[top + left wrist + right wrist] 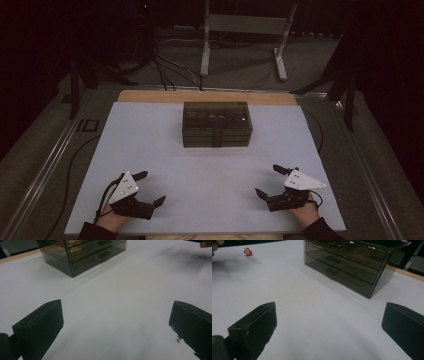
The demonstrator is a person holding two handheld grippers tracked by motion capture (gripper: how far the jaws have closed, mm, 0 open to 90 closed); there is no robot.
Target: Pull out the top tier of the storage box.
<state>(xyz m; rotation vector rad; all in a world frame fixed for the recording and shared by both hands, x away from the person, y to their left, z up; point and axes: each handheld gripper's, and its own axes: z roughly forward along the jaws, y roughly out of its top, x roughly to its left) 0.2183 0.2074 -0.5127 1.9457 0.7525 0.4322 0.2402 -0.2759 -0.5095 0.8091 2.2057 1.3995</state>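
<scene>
A smoky, see-through drawer box [216, 125] with three drawers stands at the far middle of the white board [210, 165]. It also appears in the left gripper view [82, 255] and the right gripper view [347, 265]. All its drawers look pushed in. My left gripper [153, 187] rests near the front left of the board, jaws wide open with nothing between them [116, 322]. At the front right my right gripper [267, 180] is likewise open and holds nothing [329, 322]. A tiny red figure [248, 251] sits on the board far off, near the other hand.
A wooden strip [150, 96] runs along the board's far edge. Beyond the table stand a metal frame [245, 25] and loose cables [165, 70] on the floor. A wide stretch of bare board separates the grippers from the box.
</scene>
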